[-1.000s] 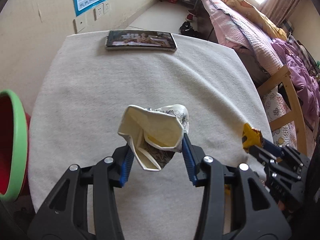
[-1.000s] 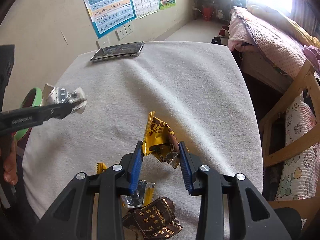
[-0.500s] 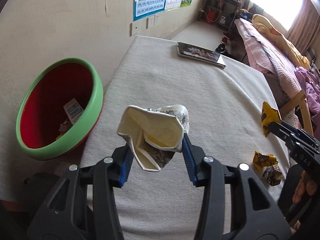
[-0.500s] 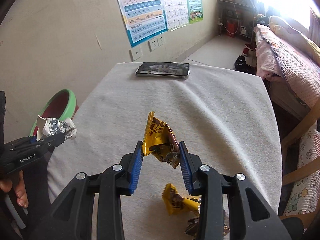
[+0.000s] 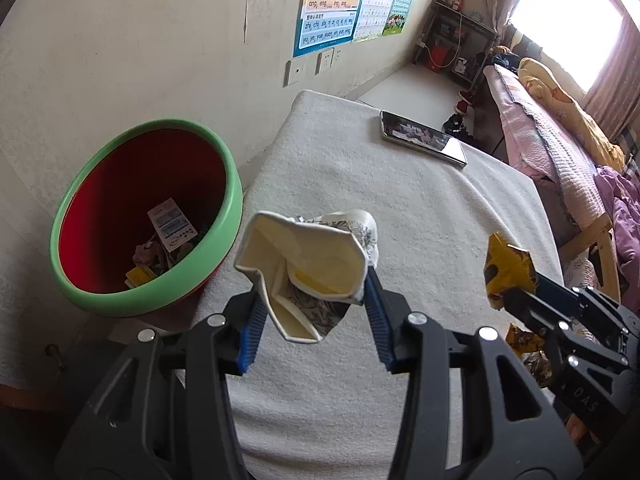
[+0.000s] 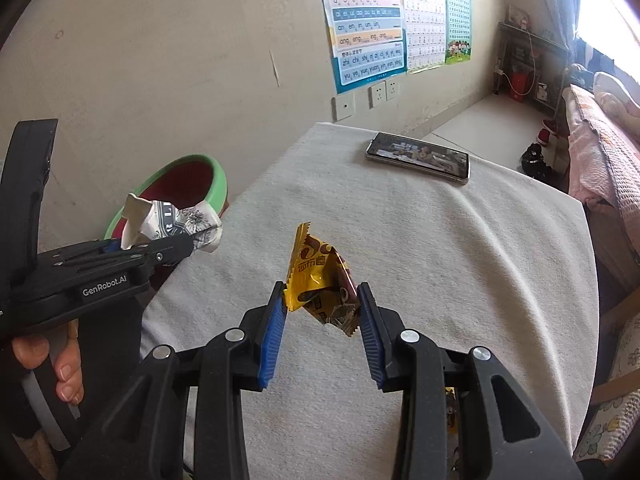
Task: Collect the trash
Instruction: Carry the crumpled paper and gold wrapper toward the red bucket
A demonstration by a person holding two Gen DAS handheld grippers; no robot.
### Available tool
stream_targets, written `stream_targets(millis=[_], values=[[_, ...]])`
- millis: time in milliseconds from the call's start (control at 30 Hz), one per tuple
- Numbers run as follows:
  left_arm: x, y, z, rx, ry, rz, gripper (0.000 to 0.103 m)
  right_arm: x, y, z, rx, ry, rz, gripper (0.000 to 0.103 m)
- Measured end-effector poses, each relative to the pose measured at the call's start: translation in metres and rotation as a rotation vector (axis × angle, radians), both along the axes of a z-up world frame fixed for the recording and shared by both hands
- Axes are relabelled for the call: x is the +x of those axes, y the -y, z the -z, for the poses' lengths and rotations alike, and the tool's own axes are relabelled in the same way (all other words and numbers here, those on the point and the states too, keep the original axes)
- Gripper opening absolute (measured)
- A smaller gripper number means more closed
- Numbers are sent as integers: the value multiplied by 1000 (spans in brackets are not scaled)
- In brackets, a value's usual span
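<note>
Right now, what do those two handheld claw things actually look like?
Both grippers, left and right, are matte black plastic frames with silver rivets and ridged blue pads. White lettering reads GenRobot.AI on the left one's side. No cables show. Bare fingers grip a grey handle.

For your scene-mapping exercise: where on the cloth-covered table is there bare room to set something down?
Free: the wide cloth between the phone and both grippers. Crowded: the near right edge, where loose wrappers lie.
</note>
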State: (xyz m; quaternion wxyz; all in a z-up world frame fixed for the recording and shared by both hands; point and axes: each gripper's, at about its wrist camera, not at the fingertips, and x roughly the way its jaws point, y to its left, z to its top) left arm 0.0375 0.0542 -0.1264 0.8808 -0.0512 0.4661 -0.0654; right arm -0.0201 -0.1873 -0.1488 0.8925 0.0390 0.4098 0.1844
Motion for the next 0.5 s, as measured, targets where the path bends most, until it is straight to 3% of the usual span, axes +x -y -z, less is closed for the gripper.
stream_targets(millis=[500], values=[[2, -59, -5, 18, 22, -144, 44, 16, -70, -30, -16, 76, -172, 35]])
